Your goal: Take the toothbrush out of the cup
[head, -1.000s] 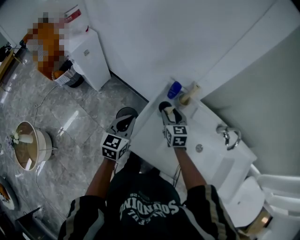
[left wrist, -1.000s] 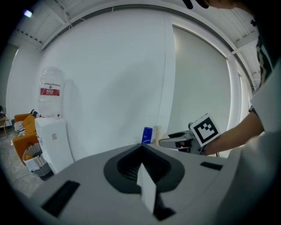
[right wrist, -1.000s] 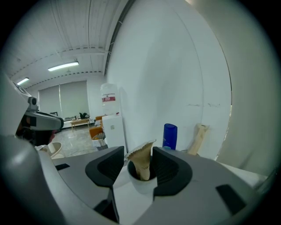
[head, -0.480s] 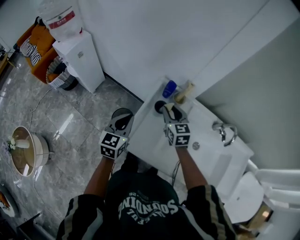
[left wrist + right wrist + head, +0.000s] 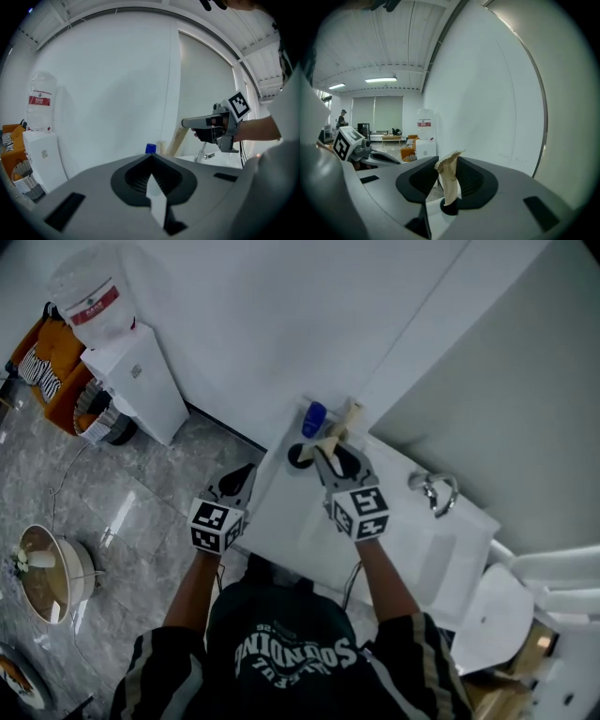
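Floor tiles [image 5: 141, 493] lie under my left fingers [image 5: 89, 197], which stand a sliver apart with nothing in them, just off the bench [image 5: 291, 521] edge. Further right, my right fingers [image 5: 525, 197] are closing on the beige toothbrush [image 5: 449, 180]. It is pinched upright, just beside the black cup [image 5: 298, 457] at the bench's far corner.

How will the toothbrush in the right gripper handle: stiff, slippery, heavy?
Probably stiff: the toothbrush stands unbent between the closing jaws of the right gripper, with no sag. Likely light, since it is a thin stick. Its beige wrap looks papery and ragged on top, so it may crumple or slip slightly against the pads.
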The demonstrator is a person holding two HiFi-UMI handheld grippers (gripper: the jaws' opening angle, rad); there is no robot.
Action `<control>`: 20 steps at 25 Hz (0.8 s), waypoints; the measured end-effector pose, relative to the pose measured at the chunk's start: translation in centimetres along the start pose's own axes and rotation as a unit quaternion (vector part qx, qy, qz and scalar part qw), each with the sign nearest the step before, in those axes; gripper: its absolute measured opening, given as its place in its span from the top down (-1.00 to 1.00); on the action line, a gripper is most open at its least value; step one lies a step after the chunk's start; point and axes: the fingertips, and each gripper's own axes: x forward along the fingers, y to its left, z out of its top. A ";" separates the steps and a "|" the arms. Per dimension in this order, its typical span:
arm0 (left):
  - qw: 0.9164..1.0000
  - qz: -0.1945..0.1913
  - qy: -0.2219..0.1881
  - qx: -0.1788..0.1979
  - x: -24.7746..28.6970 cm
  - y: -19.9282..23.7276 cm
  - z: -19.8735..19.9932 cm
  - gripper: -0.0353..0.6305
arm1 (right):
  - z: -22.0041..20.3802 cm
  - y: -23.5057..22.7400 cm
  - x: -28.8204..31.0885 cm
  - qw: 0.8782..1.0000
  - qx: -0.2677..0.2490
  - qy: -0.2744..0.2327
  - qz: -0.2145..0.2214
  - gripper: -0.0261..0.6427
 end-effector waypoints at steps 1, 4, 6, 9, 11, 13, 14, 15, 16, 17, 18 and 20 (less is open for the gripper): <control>1.000 -0.002 -0.001 0.002 0.2 0.0 0.2 0.90 | 0.4 0.1 -0.3 1.000 0.004 -0.003 0.003 0.59; 1.000 -0.009 -0.004 0.006 0.9 0.0 0.8 0.90 | 1.0 0.6 -1.2 1.000 0.019 -0.009 0.011 0.59; 1.000 -0.013 -0.005 0.007 1.2 -0.1 1.0 0.90 | 1.0 1.1 -1.6 0.999 0.025 -0.011 0.020 0.59; 1.000 -0.019 -0.002 0.007 1.7 -0.2 0.9 0.90 | 0.3 2.6 -2.1 0.998 0.036 -0.007 0.047 0.59; 1.000 -0.022 0.000 0.007 1.9 -0.4 0.7 0.90 | -0.9 3.7 -2.2 0.997 0.047 0.003 0.067 0.59; 1.000 -0.024 0.002 0.008 1.9 -0.5 0.4 0.90 | -2.7 4.8 -1.9 0.994 0.066 0.020 0.087 0.59; 1.000 -0.024 0.003 0.008 1.9 -0.5 0.3 0.90 | -3.7 5.3 -1.7 0.992 0.078 0.030 0.096 0.59; 1.000 -0.024 0.005 0.007 1.9 -0.4 0.2 0.90 | -4.8 5.7 -1.4 0.990 0.091 0.042 0.103 0.59; 1.000 -0.023 0.007 0.006 1.8 -0.4 0.0 0.90 | -6.0 6.1 -1.1 0.987 0.106 0.053 0.111 0.59; 1.000 -0.022 0.008 0.005 1.6 -0.2 -0.2 0.90 | -7.2 6.4 -0.9 0.983 0.122 0.065 0.117 0.59; 1.000 -0.021 0.009 0.005 1.5 0.0 -0.3 0.90 | -8.4 6.8 -0.6 0.980 0.137 0.076 0.123 0.59; 1.000 -0.019 0.011 0.003 1.2 0.4 -0.6 0.90 | -10.4 7.5 -0.2 0.974 0.157 0.097 0.130 0.59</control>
